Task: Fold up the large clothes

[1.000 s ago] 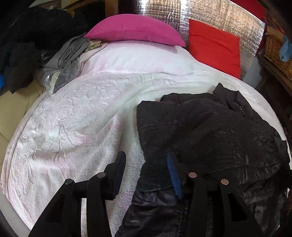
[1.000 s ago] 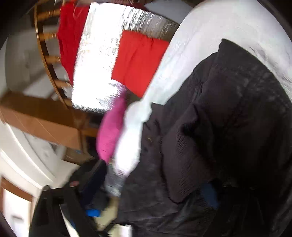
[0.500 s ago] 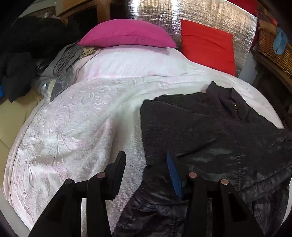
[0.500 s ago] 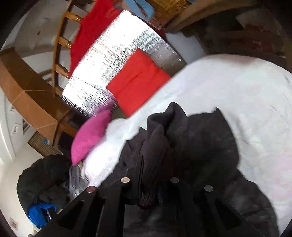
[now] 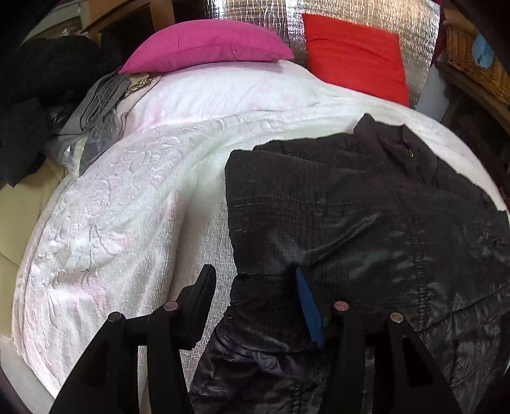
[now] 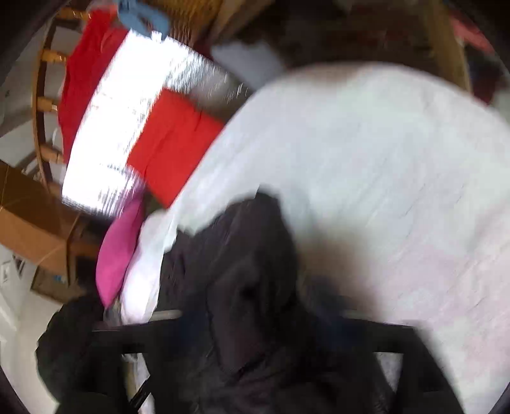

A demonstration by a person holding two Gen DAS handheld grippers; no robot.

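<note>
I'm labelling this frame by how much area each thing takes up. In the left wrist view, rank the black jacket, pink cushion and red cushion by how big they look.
1. black jacket, though it lies nearest the camera
2. pink cushion and red cushion: too alike to rank

A shiny black quilted jacket is lying on a white bedspread that is showing an embossed floral pattern and faint pink tinges, while a magenta pillow and a red cushion are sitting against a silver foil panel.
</note>
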